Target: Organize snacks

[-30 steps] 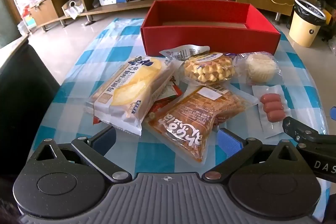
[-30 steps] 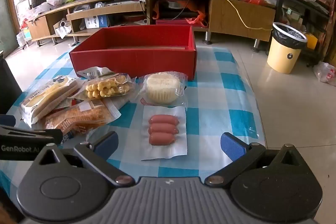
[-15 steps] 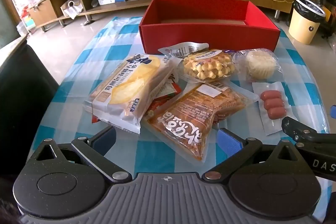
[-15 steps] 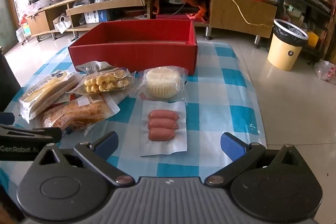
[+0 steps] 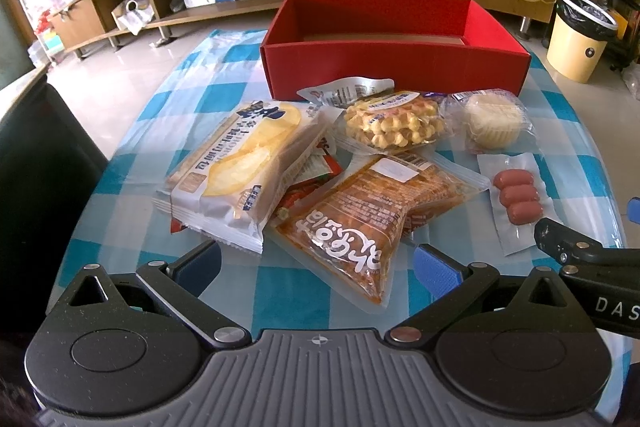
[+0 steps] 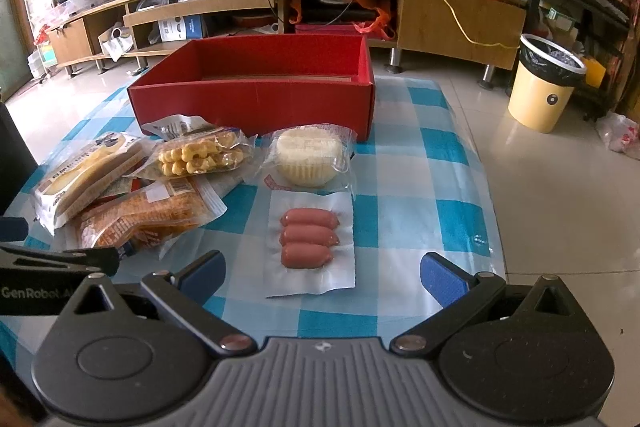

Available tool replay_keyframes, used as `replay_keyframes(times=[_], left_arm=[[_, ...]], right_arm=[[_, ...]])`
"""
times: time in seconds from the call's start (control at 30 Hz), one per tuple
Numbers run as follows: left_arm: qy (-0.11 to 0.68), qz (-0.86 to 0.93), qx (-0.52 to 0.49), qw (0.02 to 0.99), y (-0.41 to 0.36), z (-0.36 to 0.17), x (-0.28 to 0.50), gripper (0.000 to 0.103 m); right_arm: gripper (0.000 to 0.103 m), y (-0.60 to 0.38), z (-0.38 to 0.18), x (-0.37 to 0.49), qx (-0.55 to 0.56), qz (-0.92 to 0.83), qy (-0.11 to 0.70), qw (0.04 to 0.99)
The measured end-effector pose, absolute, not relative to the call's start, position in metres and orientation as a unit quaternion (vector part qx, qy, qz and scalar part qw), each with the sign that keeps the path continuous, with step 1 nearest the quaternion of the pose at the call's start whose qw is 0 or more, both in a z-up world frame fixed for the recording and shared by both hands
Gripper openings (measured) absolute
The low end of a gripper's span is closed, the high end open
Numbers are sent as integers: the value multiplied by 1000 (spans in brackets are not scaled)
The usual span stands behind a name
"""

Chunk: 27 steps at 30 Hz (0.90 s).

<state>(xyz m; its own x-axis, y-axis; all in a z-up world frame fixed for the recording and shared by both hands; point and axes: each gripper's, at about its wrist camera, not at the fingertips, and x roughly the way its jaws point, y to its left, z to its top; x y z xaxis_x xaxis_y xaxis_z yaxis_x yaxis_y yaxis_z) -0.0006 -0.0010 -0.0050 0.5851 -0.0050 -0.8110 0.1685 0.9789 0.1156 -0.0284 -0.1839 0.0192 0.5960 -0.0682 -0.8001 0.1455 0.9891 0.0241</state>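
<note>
Left wrist view: left gripper (image 5: 316, 265), fingers spread and empty, near an orange snack bag (image 5: 372, 215); red box (image 5: 394, 45) beyond. Right wrist view: right gripper (image 6: 322, 271), likewise spread and empty, near a sausage pack (image 6: 310, 241); wrapped cupcake (image 6: 310, 161) just beyond.

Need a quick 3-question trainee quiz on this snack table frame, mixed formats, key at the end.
1. True or false: the red box already holds a snack.
2. Which packet lies directly ahead of the right gripper? A) waffle pack B) sausage pack C) wrapped cupcake
3. Fill in: the orange snack bag ahead of the left gripper lies partly on a ____ packet that is mostly covered.

Key:
1. False; the part of its inside that shows is bare.
2. B
3. red
</note>
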Motion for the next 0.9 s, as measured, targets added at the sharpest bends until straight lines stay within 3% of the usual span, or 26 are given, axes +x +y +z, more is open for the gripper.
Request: replay_keyframes(times=[0.9], left_arm=[[462,-56,80,882,1,-6,2,103]], right_arm=[[101,-187,18,-26,84,-53,465,880]])
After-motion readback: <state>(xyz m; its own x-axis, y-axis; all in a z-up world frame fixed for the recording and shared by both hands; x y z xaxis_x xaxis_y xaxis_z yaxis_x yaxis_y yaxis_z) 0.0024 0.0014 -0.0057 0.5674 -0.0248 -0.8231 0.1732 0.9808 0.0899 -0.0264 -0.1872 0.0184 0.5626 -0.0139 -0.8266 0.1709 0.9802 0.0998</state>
